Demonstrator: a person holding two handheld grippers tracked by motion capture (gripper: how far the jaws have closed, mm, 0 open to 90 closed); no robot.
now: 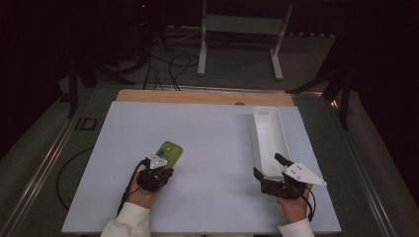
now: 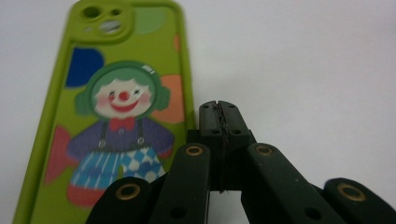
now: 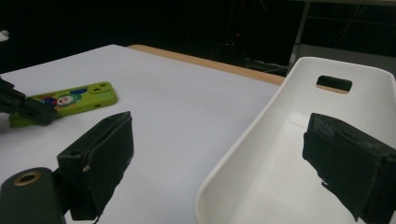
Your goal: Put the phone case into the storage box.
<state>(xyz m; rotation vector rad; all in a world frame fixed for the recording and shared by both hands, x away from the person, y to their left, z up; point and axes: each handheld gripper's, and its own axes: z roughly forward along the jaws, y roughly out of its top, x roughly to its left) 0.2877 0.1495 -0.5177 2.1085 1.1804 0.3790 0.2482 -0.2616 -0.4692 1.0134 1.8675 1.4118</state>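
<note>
A long white tray (image 1: 266, 136) lies on the right of my white surface (image 1: 212, 143); my right tongs (image 1: 269, 169) stand wide astride its near rim. The green clown phone case (image 1: 169, 152) lies flat at left-centre, just beyond my left tongs (image 2: 219, 108), which are pressed together and empty.

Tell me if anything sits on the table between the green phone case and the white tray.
Nothing visible does. The green phone case lies flat by the shut left gripper, and only bare white table runs across to the white tray, whose near end sits between the right gripper's open jaws.
</note>
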